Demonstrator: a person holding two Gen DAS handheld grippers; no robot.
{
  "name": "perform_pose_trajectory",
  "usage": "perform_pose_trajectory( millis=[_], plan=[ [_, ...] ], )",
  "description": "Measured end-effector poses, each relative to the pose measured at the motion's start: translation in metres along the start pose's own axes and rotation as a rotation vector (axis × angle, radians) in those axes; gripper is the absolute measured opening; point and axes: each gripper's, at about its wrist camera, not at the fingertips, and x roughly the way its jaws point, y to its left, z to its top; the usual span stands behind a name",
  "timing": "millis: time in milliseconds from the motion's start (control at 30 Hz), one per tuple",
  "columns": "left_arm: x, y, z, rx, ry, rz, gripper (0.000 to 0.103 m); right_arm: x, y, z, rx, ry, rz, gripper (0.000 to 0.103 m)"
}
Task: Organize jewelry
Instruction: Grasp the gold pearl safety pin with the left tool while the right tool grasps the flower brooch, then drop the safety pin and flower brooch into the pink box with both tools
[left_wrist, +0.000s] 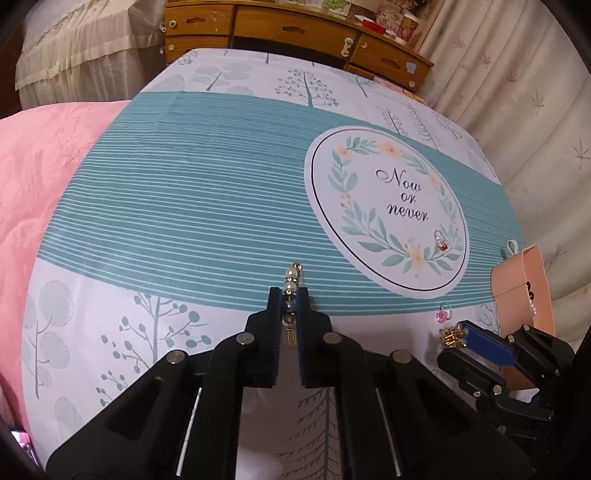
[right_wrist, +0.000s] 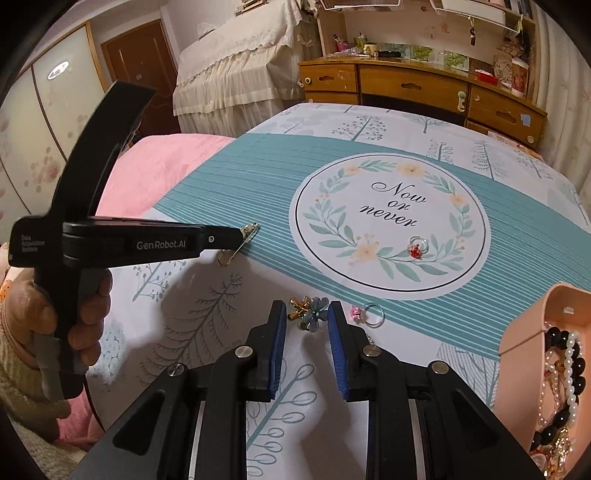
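Note:
My left gripper (left_wrist: 289, 295) is shut on a pearl brooch pin (left_wrist: 290, 280) and holds it above the cloth; in the right wrist view the same gripper (right_wrist: 242, 233) shows from the side with the gold pin (right_wrist: 236, 246) hanging from it. My right gripper (right_wrist: 307, 314) is open, its jaws either side of a blue and gold flower brooch (right_wrist: 308, 310) lying on the cloth; that brooch also shows in the left wrist view (left_wrist: 453, 336). A pink stone ring (right_wrist: 367, 314) lies just right of it. A red stone ring (right_wrist: 416, 248) lies on the round print.
A peach jewelry box (right_wrist: 524, 332) at the right holds pearl and black bead strands (right_wrist: 570, 373). A printed tablecloth (right_wrist: 229, 184) covers the table. A pink quilt (left_wrist: 40, 177) lies to the left. A wooden dresser (right_wrist: 413, 88) stands behind.

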Motion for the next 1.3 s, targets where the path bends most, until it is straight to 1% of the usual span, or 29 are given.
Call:
perform_pose_trajectory(
  millis=[200, 300, 400, 533, 667, 800, 900, 1000, 1167, 1300],
  plan=[
    [-0.027, -0.015, 0.000, 0.024, -0.056, -0.009, 0.005, -0.021, -0.004, -0.004, 0.023, -0.049, -0.003, 0.023],
    [-0.046, -0.027, -0.001, 0.042, -0.091, -0.024, 0.005, -0.033, -0.007, -0.005, 0.042, -0.073, -0.010, 0.023],
    [-0.069, -0.044, -0.001, 0.069, -0.126, -0.054, 0.005, -0.053, -0.011, -0.009, 0.055, -0.116, -0.030, 0.023],
    [-0.098, -0.077, -0.001, 0.121, -0.175, -0.100, 0.005, -0.084, -0.025, -0.015, 0.092, -0.175, -0.064, 0.023],
    [-0.118, -0.120, -0.005, 0.188, -0.205, -0.159, 0.005, -0.124, -0.051, -0.028, 0.155, -0.238, -0.118, 0.023],
    [-0.121, -0.164, -0.014, 0.243, -0.193, -0.222, 0.005, -0.162, -0.080, -0.048, 0.222, -0.283, -0.177, 0.023],
    [-0.115, -0.194, -0.024, 0.278, -0.165, -0.260, 0.005, -0.188, -0.102, -0.068, 0.270, -0.305, -0.216, 0.023],
    [-0.105, -0.222, -0.034, 0.307, -0.134, -0.294, 0.005, -0.204, -0.121, -0.085, 0.303, -0.312, -0.244, 0.023],
    [-0.084, -0.258, -0.054, 0.349, -0.076, -0.324, 0.005, -0.218, -0.143, -0.114, 0.320, -0.284, -0.264, 0.023],
    [-0.069, -0.276, -0.069, 0.378, -0.042, -0.332, 0.005, -0.208, -0.149, -0.134, 0.309, -0.222, -0.249, 0.023]
  ],
)
